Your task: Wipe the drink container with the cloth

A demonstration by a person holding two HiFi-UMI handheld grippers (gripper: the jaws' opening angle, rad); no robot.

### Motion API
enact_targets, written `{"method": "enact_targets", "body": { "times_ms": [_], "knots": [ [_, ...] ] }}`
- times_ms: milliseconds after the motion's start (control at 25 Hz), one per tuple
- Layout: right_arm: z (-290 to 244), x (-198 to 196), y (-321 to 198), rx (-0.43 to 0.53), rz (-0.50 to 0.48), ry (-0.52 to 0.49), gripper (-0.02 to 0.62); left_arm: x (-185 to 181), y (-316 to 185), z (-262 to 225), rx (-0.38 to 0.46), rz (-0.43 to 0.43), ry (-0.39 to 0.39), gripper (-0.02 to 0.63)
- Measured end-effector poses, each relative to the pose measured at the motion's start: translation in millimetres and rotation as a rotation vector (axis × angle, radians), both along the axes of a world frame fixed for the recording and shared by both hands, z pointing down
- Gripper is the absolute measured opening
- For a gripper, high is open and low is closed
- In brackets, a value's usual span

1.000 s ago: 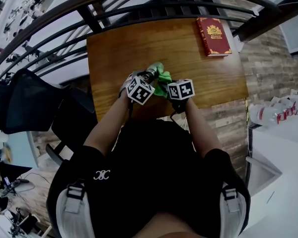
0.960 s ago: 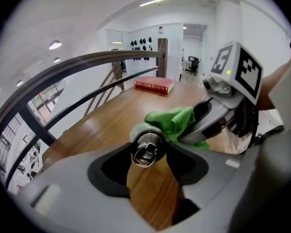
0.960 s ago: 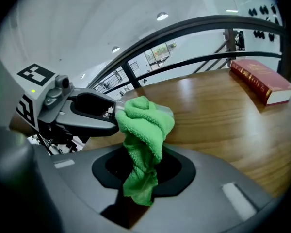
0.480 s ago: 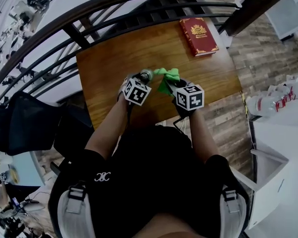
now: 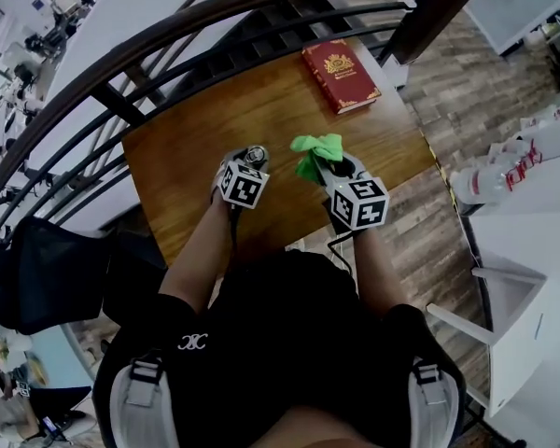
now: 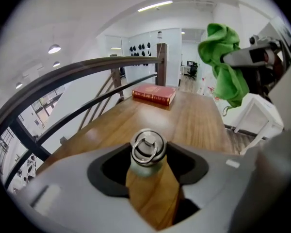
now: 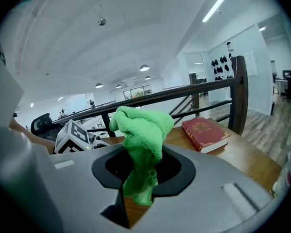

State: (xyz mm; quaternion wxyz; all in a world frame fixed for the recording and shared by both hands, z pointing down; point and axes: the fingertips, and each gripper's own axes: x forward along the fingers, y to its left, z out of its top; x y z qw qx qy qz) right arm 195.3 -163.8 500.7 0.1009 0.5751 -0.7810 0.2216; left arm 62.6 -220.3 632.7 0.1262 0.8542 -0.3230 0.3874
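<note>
Overhead, the left tongs grip a pale metal drink bottle with a ring cap by the near edge of the brown wooden table. The right tongs pinch a bunched green cloth just beside it, apart. A red book lies toward the far right corner. The left gripper view alone shows the tongs closed round the neck under the cap. The bottle looks rigid, smooth and probably slippery, so that narrow neck seems the sound hold. The right gripper view shows its tongs shut on the cloth's middle; soft and light, its ends flop free.
</note>
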Motion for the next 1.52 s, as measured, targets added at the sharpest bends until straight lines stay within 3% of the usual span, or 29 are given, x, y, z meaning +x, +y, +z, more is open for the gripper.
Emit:
{"method": "enact_targets", "body": {
  "times_ms": [240, 520, 800, 920, 1200, 1320, 1520],
  "knots": [
    [-13.4, 12.6, 3.0, 0.037, 0.034, -0.003, 0.098, -0.9, -7.9, -3.0, 0.035, -0.026, -0.01, 0.281],
    [-14.8, 5.0, -3.7, 0.045, 0.016, -0.011, 0.098, -2.1, -20.8, -44.8, 0.185, -0.052, 0.057, 0.279],
    [-51.7, -15.2, -18.2, 0.182, 0.004, 0.001, 0.098, -10.2, -22.5, -132.8, 0.364, -0.108, 0.239, 0.198],
    [-74.8, -20.6, -21.7, 0.26, 0.022, 0.015, 0.098, -29.4, -19.5, -173.1, 0.458, -0.174, 0.298, 0.137],
    [-117.9, -35.8, -27.4, 0.399, 0.042, 0.043, 0.097, -90.0, 2.5, -253.1, 0.595, -0.322, 0.37, 0.102],
    [-138.8, -37.9, -27.8, 0.449, 0.071, 0.034, 0.097, -129.3, 12.8, -272.0, 0.623, -0.426, 0.392, 0.054],
    [-166.3, -41.1, -26.7, 0.537, 0.108, 0.075, 0.094, -184.2, 31.4, -297.2, 0.675, -0.568, 0.42, 0.054]
  ]
}}
